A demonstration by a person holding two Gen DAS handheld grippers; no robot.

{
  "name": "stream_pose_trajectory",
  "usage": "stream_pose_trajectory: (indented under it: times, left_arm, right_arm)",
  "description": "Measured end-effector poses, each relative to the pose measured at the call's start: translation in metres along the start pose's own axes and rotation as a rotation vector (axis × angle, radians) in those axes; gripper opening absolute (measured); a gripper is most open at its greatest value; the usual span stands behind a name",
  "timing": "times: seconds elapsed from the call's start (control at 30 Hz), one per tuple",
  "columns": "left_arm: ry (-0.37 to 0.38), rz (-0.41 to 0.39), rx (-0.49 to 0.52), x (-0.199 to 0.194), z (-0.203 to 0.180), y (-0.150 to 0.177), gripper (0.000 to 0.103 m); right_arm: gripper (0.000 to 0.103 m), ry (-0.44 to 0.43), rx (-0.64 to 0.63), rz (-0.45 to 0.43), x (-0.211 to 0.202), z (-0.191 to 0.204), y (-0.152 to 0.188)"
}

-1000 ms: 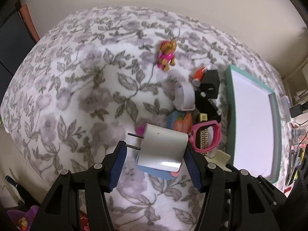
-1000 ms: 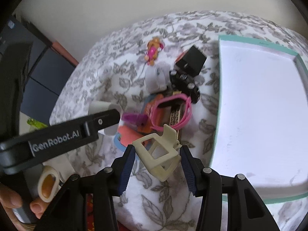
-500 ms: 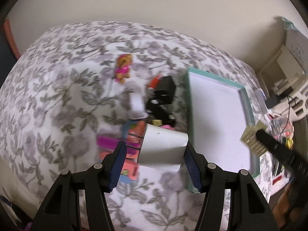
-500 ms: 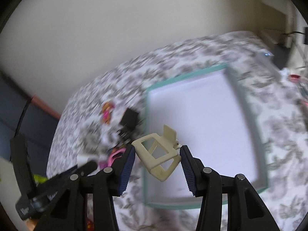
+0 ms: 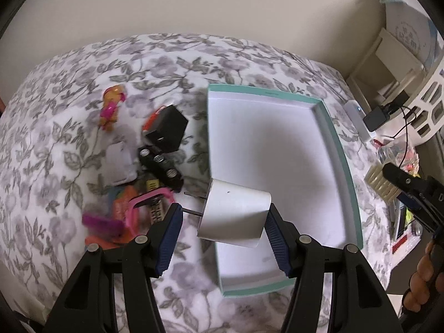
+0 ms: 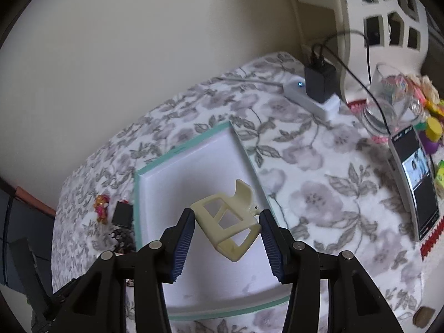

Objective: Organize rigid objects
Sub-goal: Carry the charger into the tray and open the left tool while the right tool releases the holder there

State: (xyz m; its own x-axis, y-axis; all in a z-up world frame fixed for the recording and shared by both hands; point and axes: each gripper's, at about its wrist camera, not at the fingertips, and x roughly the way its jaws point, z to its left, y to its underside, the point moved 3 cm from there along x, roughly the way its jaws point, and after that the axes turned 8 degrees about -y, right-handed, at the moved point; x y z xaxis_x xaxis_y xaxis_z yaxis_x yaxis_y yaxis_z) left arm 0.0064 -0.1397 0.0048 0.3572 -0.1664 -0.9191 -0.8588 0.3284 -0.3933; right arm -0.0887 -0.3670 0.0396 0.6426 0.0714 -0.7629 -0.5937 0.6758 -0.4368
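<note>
My left gripper (image 5: 223, 223) is shut on a white plug adapter (image 5: 234, 215), held above the near left edge of the teal-rimmed white tray (image 5: 340, 149). My right gripper (image 6: 226, 229) is shut on a cream plastic frame piece (image 6: 227, 224), held over the same tray (image 6: 191, 145); it also shows at the right of the left wrist view (image 5: 399, 184). Left of the tray lies a pile: a black block (image 5: 166, 131), a black toy car (image 5: 161, 166), a pink frame (image 5: 144, 208), a white piece (image 5: 119, 163) and a small pink dog figure (image 5: 111, 106).
The tray and pile lie on a floral cloth (image 5: 69, 149). Right of the tray are a white power strip with a black charger (image 6: 319, 86), a glass (image 6: 391, 102), a phone (image 6: 416, 177) and small coloured items. A white openwork basket (image 6: 388, 22) stands behind.
Both grippers swung right with their objects, from over the pile to the tray. The right gripper moved farther, now reaching from the tray's right side.
</note>
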Motion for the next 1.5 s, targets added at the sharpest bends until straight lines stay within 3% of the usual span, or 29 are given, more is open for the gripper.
stream_pose_trajectory:
  times: [0.4, 0.73, 1.0, 1.33, 1.5]
  left_arm:
    - [-0.021, 0.03, 0.07, 0.04, -0.048, -0.008, 0.062]
    - [-0.067, 0.055, 0.122, 0.059, -0.057, -0.003, 0.062]
    - [-0.077, 0.109, 0.138, 0.071, -0.058, 0.005, 0.062]
    - [-0.063, 0.099, 0.134, 0.068, -0.058, 0.004, 0.062]
    - [-0.068, 0.074, 0.159, 0.058, -0.062, 0.002, 0.064]
  right_arm:
    - [0.051, 0.046, 0.008, 0.091, 0.045, -0.01, 0.014]
    - [0.051, 0.077, 0.023, 0.155, 0.071, -0.018, 0.027]
    - [0.051, 0.085, 0.009, 0.151, 0.072, -0.016, 0.028]
    - [0.053, 0.088, 0.023, 0.162, 0.072, -0.017, 0.028]
    - [0.062, 0.094, 0.014, 0.151, 0.068, -0.014, 0.024]
